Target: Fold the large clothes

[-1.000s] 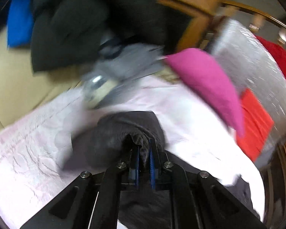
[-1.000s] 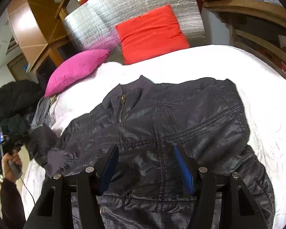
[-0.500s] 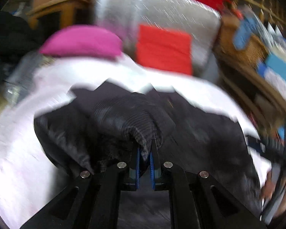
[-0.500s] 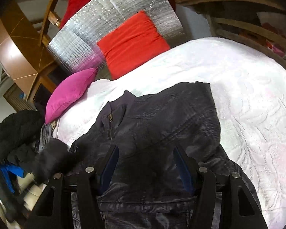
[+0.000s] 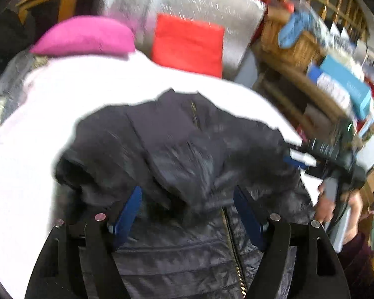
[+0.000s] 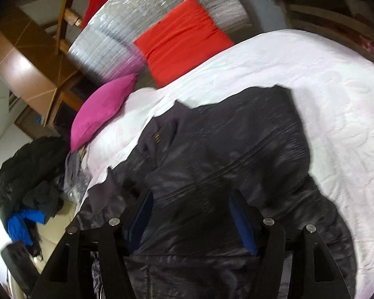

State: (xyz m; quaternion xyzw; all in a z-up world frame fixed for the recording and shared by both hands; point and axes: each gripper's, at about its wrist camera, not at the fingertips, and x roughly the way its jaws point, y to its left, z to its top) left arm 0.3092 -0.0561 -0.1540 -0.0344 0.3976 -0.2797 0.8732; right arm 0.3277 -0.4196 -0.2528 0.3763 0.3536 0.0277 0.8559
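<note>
A dark quilted zip jacket (image 5: 187, 149) lies front up on the white bed (image 5: 25, 149), collar toward the pillows. Its left sleeve is folded in across the chest. My left gripper (image 5: 187, 199) is open and empty, its blue pads just above the folded sleeve. The jacket also shows in the right wrist view (image 6: 224, 162). My right gripper (image 6: 190, 208) is open and empty above the jacket's lower body. In the left wrist view the right gripper (image 5: 299, 157) shows blurred at the jacket's right side.
A pink pillow (image 6: 102, 107), a red cushion (image 6: 182, 37) and a silver padded board (image 6: 149, 12) stand at the bed's head. A pile of dark clothes (image 6: 30, 174) lies left of the bed. Wooden shelves with a basket (image 5: 294, 47) and boxes stand to the right.
My left gripper carried the sleeve in over the jacket's chest, then opened and let it go. The right gripper stayed open and drifted over the jacket.
</note>
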